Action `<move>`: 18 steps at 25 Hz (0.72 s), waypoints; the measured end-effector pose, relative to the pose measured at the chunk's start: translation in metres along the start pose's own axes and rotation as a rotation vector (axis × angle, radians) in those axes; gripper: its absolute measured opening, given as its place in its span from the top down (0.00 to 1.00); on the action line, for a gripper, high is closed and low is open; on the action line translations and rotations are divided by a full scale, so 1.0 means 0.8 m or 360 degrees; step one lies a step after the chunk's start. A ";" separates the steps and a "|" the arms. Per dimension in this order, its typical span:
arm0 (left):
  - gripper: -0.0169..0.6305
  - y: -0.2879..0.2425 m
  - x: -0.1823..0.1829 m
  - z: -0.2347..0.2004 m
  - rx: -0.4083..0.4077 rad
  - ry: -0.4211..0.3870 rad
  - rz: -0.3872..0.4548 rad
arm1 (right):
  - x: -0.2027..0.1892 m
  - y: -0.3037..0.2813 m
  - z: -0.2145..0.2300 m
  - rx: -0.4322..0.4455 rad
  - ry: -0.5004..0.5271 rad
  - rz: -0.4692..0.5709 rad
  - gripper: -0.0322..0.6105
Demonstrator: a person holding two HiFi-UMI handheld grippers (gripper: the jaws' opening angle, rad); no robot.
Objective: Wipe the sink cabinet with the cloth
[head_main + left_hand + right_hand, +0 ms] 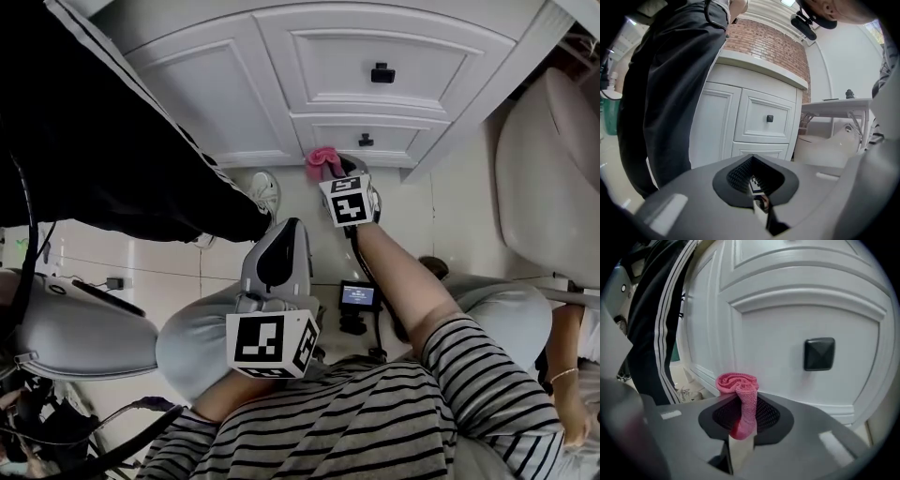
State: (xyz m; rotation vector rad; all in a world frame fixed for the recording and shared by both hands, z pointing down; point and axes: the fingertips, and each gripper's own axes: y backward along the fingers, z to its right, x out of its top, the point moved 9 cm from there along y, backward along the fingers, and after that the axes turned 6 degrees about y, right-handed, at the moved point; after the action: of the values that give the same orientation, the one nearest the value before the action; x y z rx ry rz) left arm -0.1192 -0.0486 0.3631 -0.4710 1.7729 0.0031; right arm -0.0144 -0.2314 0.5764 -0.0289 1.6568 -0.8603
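The right claw is squeezed tight on the pink cloth, right by the low drawer of the white sink cabinet, near its black knob. The left claw is closed on nothing, back from the cabinet.

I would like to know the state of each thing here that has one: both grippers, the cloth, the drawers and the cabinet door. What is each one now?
Right gripper: shut on the cloth.
Left gripper: shut, nothing between its jaws.
Cloth: bunched up, close to the lower drawer; contact cannot be told.
Upper drawer: closed.
Lower drawer: closed.
Cabinet door: closed.
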 end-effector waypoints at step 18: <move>0.98 -0.010 -0.001 0.031 -0.0042 -0.0150 0.0033 | -0.045 0.200 0.211 -0.0659 -0.0461 -0.0016 0.83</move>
State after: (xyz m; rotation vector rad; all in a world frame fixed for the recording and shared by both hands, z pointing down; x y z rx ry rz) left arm -0.0930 -0.0494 0.3595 -0.4644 1.6870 0.0624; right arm 0.2088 -0.1858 0.5168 -0.4290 1.5329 -0.4808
